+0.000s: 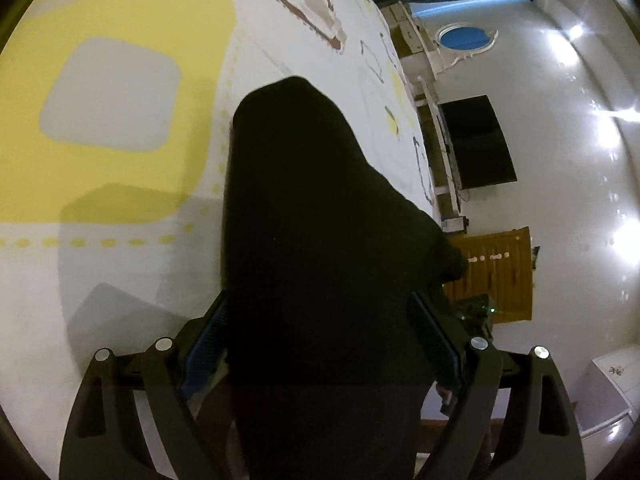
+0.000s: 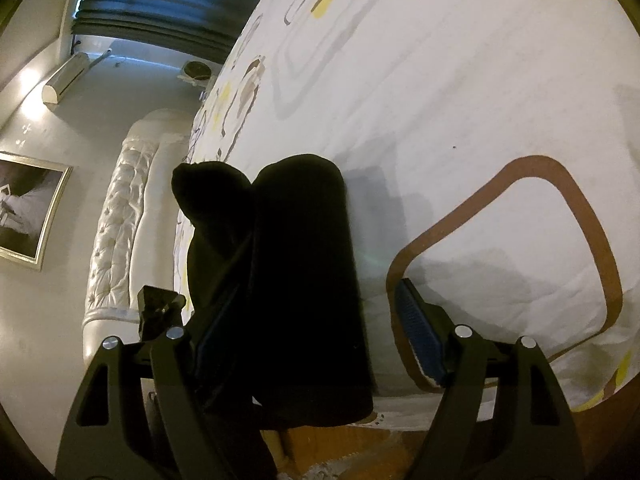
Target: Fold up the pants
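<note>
Pants of black soft fabric (image 1: 320, 240) lie on the white patterned bed cover (image 1: 120, 280), between the spread jaws of the left gripper (image 1: 320, 344). The right gripper (image 2: 304, 328) is spread too, its right pad clear of the cloth. For a clean fold, I would pinch both layers near the edge before lifting.

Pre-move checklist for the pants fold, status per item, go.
1. Black pants on the bedspread: ok, they lie along the bed edge.
2. Left gripper straddles the pants: ok, fabric fills the gap between its fingers.
3. Left pads pressing the fabric: cannot tell, the edges are lost in the dark.
4. Right gripper open: ok, blue pad stands clear of the cloth.
5. Pants lying flat: not ok, two rounded humps show in the right wrist view.
6. Landing area on the bedspread: ok, nothing else lies on it.
</note>
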